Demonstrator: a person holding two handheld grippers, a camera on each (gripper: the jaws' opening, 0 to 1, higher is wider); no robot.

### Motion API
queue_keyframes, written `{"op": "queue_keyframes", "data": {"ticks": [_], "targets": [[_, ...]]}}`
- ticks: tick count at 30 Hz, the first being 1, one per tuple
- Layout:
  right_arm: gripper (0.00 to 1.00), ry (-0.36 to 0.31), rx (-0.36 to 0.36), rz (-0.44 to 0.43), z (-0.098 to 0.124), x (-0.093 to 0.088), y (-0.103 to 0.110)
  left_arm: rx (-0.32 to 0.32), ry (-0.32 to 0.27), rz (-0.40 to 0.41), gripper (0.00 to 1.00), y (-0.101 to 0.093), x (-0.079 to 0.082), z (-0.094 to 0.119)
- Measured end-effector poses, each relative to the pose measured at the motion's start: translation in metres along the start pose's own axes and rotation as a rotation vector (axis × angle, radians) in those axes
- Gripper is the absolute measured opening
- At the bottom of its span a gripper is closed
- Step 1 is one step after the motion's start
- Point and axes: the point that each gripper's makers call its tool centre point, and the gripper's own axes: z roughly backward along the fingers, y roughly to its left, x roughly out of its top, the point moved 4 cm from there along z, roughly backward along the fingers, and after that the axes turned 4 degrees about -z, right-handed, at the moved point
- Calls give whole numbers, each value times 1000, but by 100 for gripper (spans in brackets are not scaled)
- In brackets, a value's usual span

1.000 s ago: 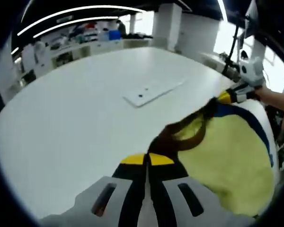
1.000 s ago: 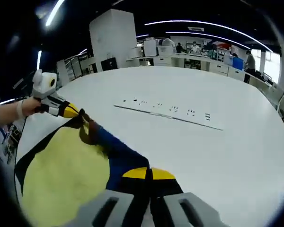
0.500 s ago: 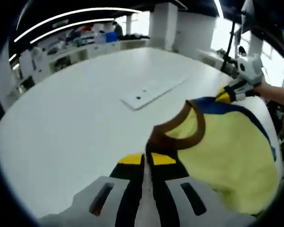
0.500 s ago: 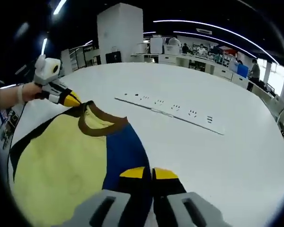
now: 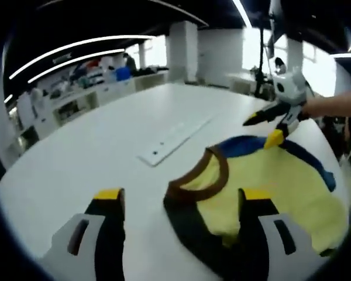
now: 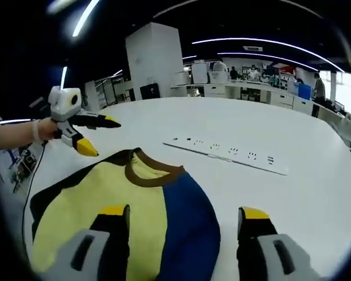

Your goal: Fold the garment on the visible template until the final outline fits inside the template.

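The yellow-and-blue garment (image 6: 134,205) is laid flat on the white table (image 6: 292,193), both the left gripper (image 5: 181,202) and right gripper (image 6: 184,219) held wide open and empty; a fresh edge grasp is judged next.

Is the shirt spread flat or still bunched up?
Spread flat: the shirt lies open on the table, collar round; both grippers' jaws open, off it.

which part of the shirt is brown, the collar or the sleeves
The collar of the shirt is brown, a ring at the neck opening. The sleeve is blue, the body yellow.
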Motion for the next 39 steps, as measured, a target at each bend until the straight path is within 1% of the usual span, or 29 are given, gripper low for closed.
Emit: {"op": "queue_keyframes", "data": {"ticks": [2,3,5,8,9,11,13,14,16,17,19,20,21,22,26,28,31,34,39], "targets": [[86,-3,10,-5,3,0,4,-8,-13,-19,85,-4,4,4],[89,-1,10,-8,5,0,6,-13,-26,-11,88,-6,7,6],[94,-1,13,-7,9,0,9,-28,-19,21,93,-10,7,9],[98,-8,18,-4,16,2,14,-30,-28,5,95,-14,7,17],[100,-11,21,-6,18,3,16,-38,-32,16,97,-16,7,18],[100,-15,24,-2,23,5,19,-50,-50,29,98,-21,8,25],[100,-12,19,2,28,5,21,-43,-63,34,98,-24,9,31],[100,-17,18,4,31,6,22,-50,-73,51,97,-26,11,35],[100,-23,15,-8,36,7,24,-57,-76,68,90,-30,11,41],[100,-28,17,-13,39,8,27,-61,-81,65,89,-33,11,45],[100,-28,12,-4,46,8,31,-56,-82,68,93,-36,11,49],[100,-30,13,1,49,7,33,-64,-79,74,93,-39,10,54],[100,-29,14,0,54,7,36,-65,-80,75,91,-40,10,55],[100,-27,15,-1,56,7,38,-64,-84,80,89,-45,9,62],[100,-37,12,1,70,5,45,-72,-96,99,85,-57,5,77],[100,-36,14,-7,79,0,51,-73,-95,110,85,-63,1,85],[99,-28,9,-1,89,-6,57,-70,-95,114,82,-71,-4,100],[99,-28,7,-9,100,-12,63,-67,-99,134,82,-77,-7,110],[98,-37,-6,-18,114,-20,68,-58,-104,139,82,-82,-11,123]]}}
